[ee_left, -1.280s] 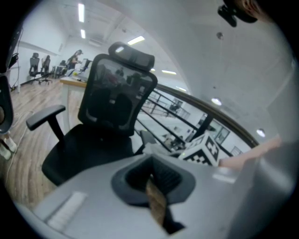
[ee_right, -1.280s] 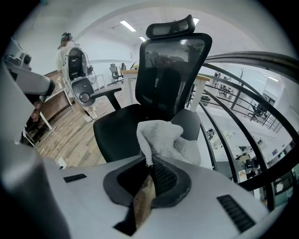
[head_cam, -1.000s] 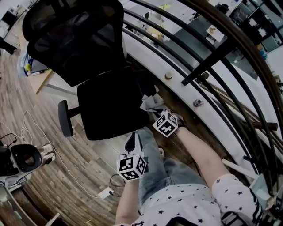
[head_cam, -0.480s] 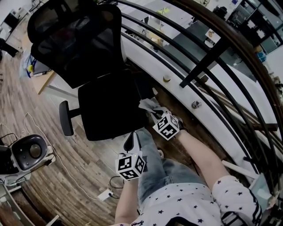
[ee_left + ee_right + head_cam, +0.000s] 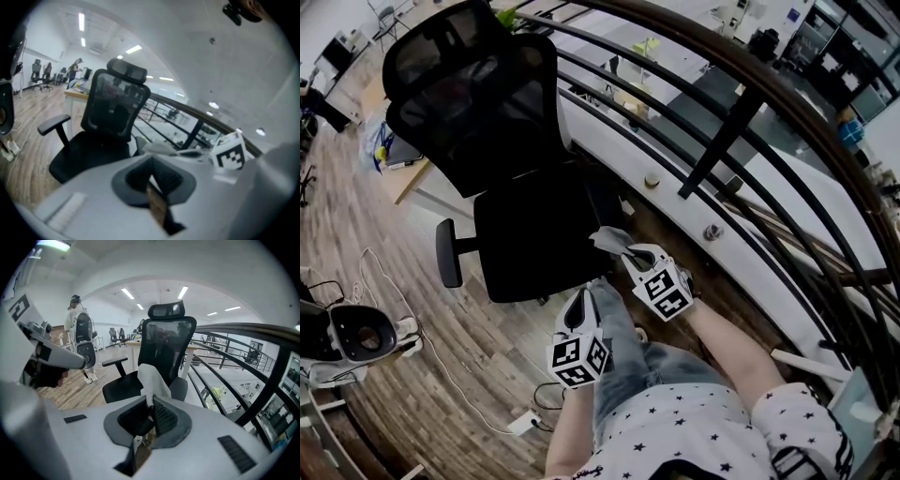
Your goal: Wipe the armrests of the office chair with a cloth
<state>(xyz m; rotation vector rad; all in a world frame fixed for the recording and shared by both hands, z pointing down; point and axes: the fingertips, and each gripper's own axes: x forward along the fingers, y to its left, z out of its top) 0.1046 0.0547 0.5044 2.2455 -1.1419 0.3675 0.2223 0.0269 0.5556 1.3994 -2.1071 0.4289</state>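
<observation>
Up close, the right gripper (image 5: 151, 405) clamps a white cloth (image 5: 151, 377) that stands above its jaws. Beside it, the left gripper (image 5: 152, 164) has its jaws together on nothing. Ahead of both stands the black office chair (image 5: 534, 234), with one armrest (image 5: 447, 253) to their left.

The office chair (image 5: 534, 234) stands right in front of the person, its seat nearest them and its back beyond, with one armrest (image 5: 448, 253) jutting out on the seat's left side. A railing (image 5: 722, 122) runs behind the chair and along its right. The cloth (image 5: 612, 240) sits between the jaws of the right gripper (image 5: 635, 255) just beside the seat's right edge, and the left gripper (image 5: 578, 307) hangs to its left (nearer the person), just before the seat's front edge.
</observation>
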